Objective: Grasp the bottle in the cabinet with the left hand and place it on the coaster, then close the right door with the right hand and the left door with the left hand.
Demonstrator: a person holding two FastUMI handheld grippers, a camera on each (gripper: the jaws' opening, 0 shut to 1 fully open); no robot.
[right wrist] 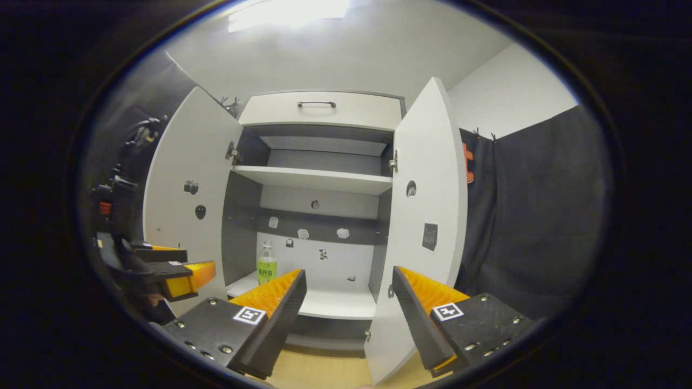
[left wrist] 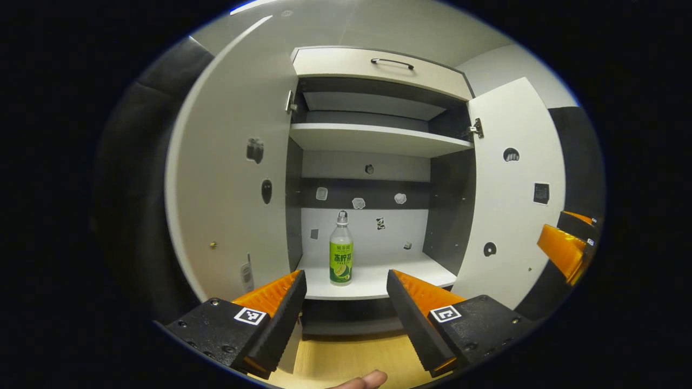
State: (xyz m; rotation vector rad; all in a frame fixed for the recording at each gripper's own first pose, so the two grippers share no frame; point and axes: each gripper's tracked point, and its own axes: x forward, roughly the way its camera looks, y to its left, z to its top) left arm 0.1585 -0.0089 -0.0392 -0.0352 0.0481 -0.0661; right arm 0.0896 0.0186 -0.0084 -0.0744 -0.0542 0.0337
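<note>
On cabinet's lower shelf (left wrist: 373, 281), bottle (left wrist: 341, 249) stood upright near left side, untouched. Small stickers dotted back wall behind it; empty shelf (left wrist: 378, 139) above, drawer with dark handle (left wrist: 392, 62) on top. Left door (left wrist: 227, 178) and right door (left wrist: 513, 189) both swung open, nothing blocking my path in. My left gripper (left wrist: 346, 300) hung before shelf, fingers spread apart, nothing held. My right gripper (right wrist: 348, 302) likewise spread, facing right door's edge.

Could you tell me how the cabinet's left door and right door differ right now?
In the left gripper view, the left door carries two dark stickers in its upper half, while the right door has a square black sticker and round ones. The bottle stands nearer the left door. Both are white and wide open.
</note>
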